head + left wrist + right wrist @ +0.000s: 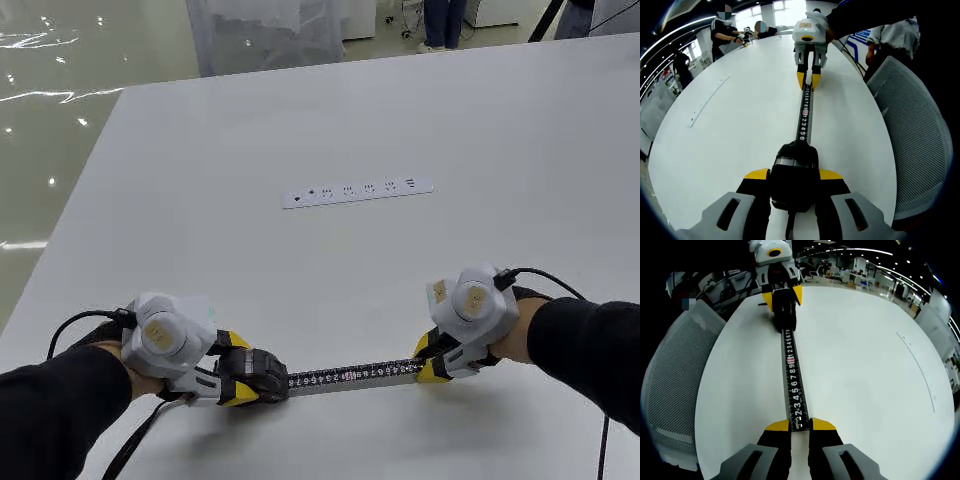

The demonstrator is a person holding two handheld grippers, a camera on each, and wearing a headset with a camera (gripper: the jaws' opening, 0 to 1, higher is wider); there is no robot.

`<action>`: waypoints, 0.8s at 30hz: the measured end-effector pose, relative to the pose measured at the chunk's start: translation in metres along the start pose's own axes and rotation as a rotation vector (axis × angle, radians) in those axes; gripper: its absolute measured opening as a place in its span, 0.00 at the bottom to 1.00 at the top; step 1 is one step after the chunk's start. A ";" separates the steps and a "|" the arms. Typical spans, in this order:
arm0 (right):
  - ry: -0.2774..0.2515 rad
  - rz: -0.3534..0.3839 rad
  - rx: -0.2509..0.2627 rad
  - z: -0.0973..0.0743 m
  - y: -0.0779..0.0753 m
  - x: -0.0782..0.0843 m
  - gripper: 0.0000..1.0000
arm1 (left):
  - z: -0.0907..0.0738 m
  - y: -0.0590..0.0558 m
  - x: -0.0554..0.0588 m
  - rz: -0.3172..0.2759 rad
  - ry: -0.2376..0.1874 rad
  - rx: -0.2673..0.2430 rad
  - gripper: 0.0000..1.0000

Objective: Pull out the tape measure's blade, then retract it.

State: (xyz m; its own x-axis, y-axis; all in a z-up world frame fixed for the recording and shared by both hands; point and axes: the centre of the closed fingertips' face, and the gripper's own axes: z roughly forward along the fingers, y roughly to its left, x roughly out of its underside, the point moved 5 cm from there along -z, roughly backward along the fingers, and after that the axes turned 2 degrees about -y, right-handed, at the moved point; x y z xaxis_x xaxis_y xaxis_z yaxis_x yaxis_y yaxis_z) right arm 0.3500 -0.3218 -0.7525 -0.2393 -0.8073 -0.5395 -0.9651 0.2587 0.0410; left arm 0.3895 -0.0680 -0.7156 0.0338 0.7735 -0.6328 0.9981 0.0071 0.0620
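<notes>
My left gripper [237,367] is clamping the black tape measure case [794,172] on the white table [400,120], while my right gripper [800,426] is pinching the tip of the drawn-out blade [792,380].

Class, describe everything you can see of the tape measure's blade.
The blade is a narrow dark strip with pale numerals, some red midway. Pulled partway out of the black case in the left claw, it runs straight and low along the white table, its tip pinched in the right claw.
</notes>
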 end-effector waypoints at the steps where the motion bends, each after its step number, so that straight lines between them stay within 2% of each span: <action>1: -0.001 0.002 0.001 0.000 0.000 0.001 0.08 | 0.000 0.000 0.000 0.001 0.000 0.001 0.28; 24: 0.011 0.011 0.005 -0.007 -0.001 0.009 0.08 | -0.001 0.000 0.000 0.002 0.003 -0.001 0.28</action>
State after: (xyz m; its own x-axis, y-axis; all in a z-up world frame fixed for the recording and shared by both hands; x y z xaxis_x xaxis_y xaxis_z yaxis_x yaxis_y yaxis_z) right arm 0.3480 -0.3332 -0.7518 -0.2515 -0.8098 -0.5300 -0.9617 0.2709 0.0425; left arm 0.3898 -0.0673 -0.7153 0.0352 0.7752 -0.6307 0.9980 0.0064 0.0636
